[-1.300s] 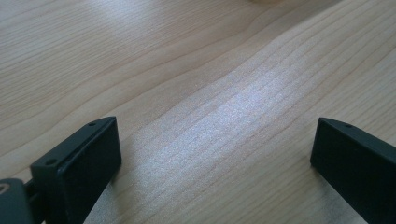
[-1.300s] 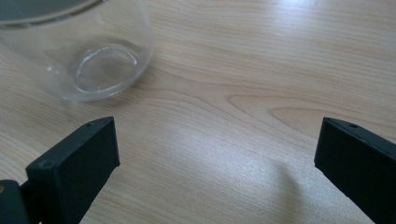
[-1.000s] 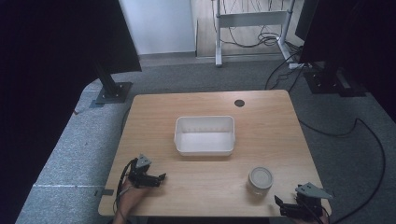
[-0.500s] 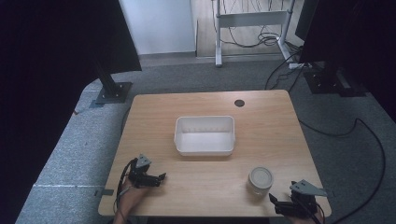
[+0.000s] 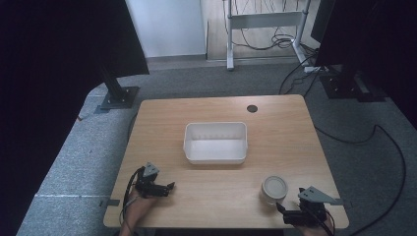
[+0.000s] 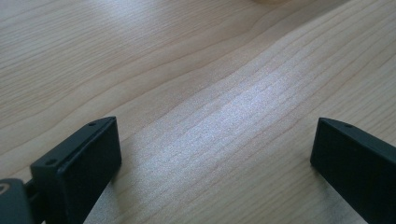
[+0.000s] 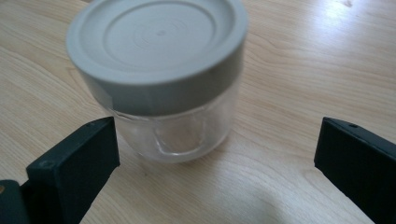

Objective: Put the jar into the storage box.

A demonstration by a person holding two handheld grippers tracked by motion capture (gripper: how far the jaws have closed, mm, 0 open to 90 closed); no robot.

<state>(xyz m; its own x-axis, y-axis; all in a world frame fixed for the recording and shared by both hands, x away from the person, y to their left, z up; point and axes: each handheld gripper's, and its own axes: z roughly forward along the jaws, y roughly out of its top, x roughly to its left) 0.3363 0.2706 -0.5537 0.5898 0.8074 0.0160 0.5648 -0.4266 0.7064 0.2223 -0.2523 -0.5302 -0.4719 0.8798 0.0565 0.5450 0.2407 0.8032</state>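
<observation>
Barely started here: my right gripper has its jaws spread wide and lined up on the small clear glass jar with the grey screw lid near the table's front right edge, nothing gripped yet. Jar looks empty, lid on. The white rectangular plastic tub mid-table is empty too. Left gripper rests wide open over bare wooden tabletop.
</observation>
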